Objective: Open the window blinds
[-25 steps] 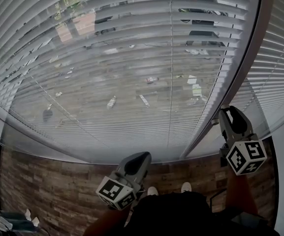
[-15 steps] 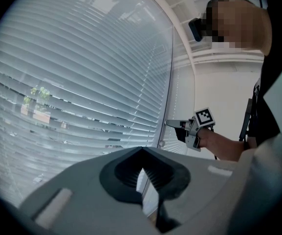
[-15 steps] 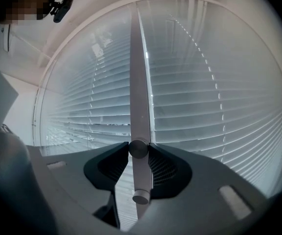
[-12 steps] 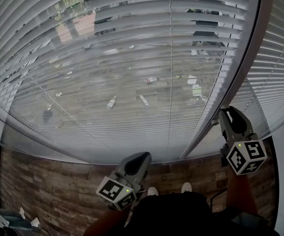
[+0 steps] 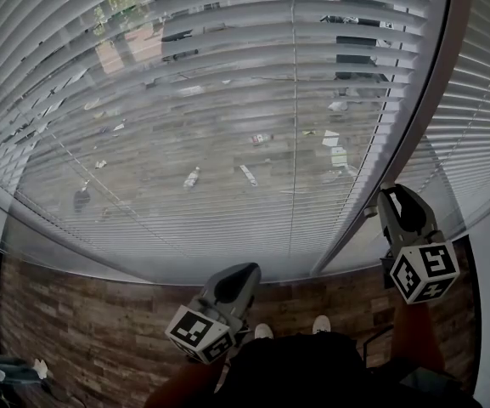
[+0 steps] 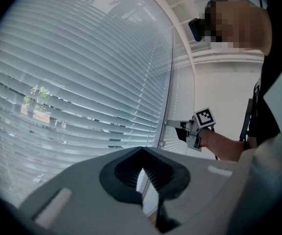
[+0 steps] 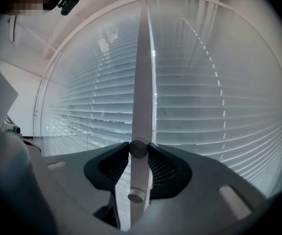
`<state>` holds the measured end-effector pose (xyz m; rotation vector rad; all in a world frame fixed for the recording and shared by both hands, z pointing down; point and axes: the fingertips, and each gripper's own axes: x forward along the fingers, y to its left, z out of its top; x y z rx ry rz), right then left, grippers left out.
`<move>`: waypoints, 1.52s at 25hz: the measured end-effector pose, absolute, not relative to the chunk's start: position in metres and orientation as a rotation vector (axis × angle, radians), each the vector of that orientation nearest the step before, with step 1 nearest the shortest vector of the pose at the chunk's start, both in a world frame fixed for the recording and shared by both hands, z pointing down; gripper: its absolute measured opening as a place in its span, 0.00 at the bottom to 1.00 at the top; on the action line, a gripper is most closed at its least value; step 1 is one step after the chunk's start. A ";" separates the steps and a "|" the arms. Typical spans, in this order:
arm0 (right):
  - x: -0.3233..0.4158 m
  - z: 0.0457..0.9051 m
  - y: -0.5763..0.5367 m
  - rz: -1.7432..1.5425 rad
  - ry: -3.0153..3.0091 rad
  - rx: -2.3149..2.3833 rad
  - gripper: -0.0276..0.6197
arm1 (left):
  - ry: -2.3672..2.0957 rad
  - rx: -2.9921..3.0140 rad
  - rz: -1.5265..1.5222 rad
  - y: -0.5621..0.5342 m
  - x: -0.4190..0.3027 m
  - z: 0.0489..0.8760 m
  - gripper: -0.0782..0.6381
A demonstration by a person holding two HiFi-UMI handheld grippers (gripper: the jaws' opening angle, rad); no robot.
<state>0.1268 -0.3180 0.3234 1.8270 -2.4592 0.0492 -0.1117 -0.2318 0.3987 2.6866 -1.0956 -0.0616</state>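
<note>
Pale horizontal blinds (image 5: 228, 100) cover the window, their slats tilted enough to show the street outside. In the right gripper view an upright pale wand (image 7: 137, 177) runs between the jaws, and both pads press on it. My right gripper (image 5: 386, 190) (image 7: 139, 149) is held level at the window's frame post (image 5: 414, 134); its jaws have just been closing on that wand. It shows small in the left gripper view too, the right gripper (image 6: 169, 124). My left gripper (image 5: 243, 270) (image 6: 141, 150) hangs lower and left, short of the slats, jaws together with nothing between them.
A second blind (image 5: 482, 143) covers the pane right of the post. Below the glass runs a wood-patterned band (image 5: 100, 330). The person's shoes (image 5: 263, 331) and dark clothing fill the bottom centre. A white wall (image 6: 224, 92) stands at the right.
The right gripper's marker cube has rolled slightly on the spot. The left gripper has stayed put. The slats look much the same; only things on the street outside have shifted.
</note>
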 end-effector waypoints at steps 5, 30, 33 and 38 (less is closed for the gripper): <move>0.126 0.322 -0.318 -0.038 -2.402 1.806 0.27 | -1.094 2.682 -0.051 -0.231 -0.112 0.396 0.11; 0.117 0.326 -0.315 -0.607 -1.938 1.607 0.27 | -1.087 2.684 -0.053 -0.231 -0.110 0.397 0.11; 0.118 0.325 -0.314 -0.642 -1.877 1.575 0.27 | -1.085 2.683 -0.057 -0.231 -0.109 0.397 0.11; 0.118 0.328 -0.315 -0.689 -1.820 1.555 0.27 | -1.085 2.682 -0.057 -0.232 -0.109 0.398 0.11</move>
